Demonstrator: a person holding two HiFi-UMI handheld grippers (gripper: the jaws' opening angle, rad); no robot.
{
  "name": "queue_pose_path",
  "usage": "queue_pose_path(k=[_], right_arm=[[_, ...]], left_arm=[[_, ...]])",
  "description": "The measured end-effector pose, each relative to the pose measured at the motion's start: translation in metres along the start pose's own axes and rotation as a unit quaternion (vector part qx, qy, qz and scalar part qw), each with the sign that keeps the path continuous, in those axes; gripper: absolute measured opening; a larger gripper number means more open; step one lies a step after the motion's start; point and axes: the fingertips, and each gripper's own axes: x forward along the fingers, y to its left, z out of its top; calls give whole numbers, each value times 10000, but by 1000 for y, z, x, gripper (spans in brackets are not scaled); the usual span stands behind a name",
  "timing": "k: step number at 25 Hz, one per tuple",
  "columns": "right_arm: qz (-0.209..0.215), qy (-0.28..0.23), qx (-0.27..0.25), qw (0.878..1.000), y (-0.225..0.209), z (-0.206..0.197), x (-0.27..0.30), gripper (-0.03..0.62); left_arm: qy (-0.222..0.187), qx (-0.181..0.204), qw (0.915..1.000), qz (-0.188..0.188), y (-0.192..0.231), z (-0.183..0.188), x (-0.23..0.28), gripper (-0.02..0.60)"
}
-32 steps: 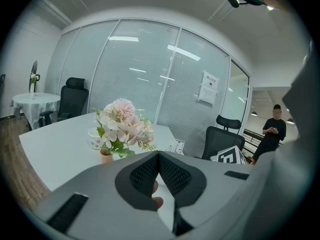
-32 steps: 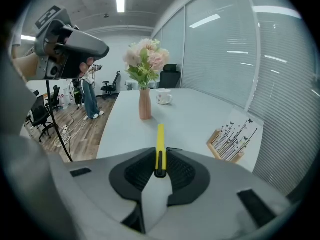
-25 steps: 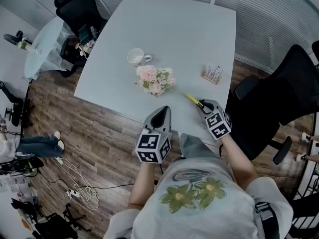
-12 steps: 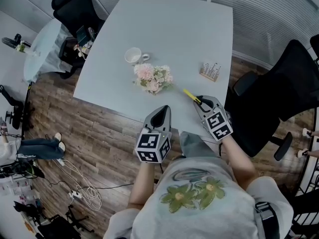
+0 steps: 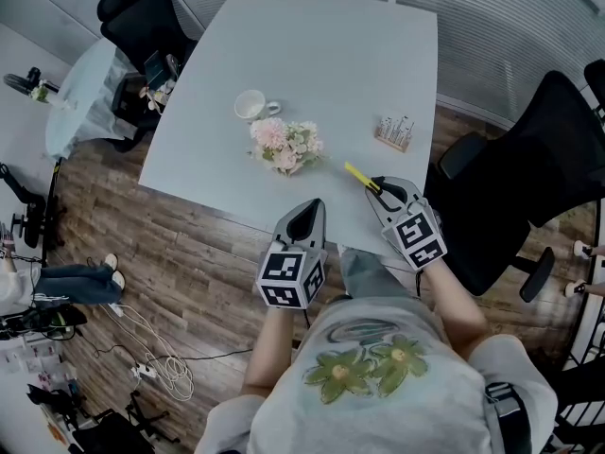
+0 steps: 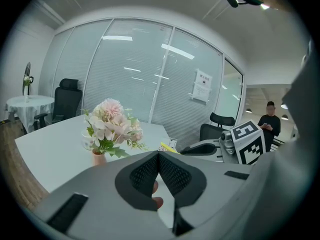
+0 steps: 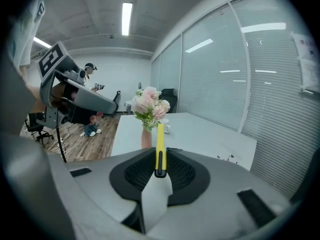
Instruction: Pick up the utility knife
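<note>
**Knife clamped in the right jaws: raise it cleanly**

Your right gripper (image 5: 380,190) has its jaws closed on the slim yellow-and-black utility knife (image 7: 160,143). They pinch it at its black near end, so most of the yellow body sticks out ahead of the pads, toward the bunch of pink and white artificial flowers (image 5: 284,147). In the head view the knife looks clear of the pale grey rectangular table (image 5: 321,55), above its near right corner. How far clear it is I can't judge.

Your left gripper (image 5: 307,208) sits at the table's near edge, well apart from the knife, with its jaws pressed together on nothing. It has no part in this step, so leave it parked there.

Because you hold the knife by one end, the long free body will probably want to pivot or droop if you jerk it.
- Raise the right hand straight up and slowly, without rolling your wrist.
- Hold the squeeze firm; a slim, smooth handle is likely to slide if the pads ease off.
- Point the yellow tip away from the flowers and from the small wooden holder of upright metal pieces (image 5: 397,135) to their right.
- Once the knife is plainly above everything on the table, stop and hold it level.
</note>
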Motion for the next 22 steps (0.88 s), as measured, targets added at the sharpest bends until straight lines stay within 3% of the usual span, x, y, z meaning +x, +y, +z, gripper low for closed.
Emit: queue_pose_path(k=[22], right_arm=[[-93, -906, -51, 9958, 7, 62, -58, 66]], left_arm=[[-293, 179, 9993, -131, -46, 15, -7, 2]])
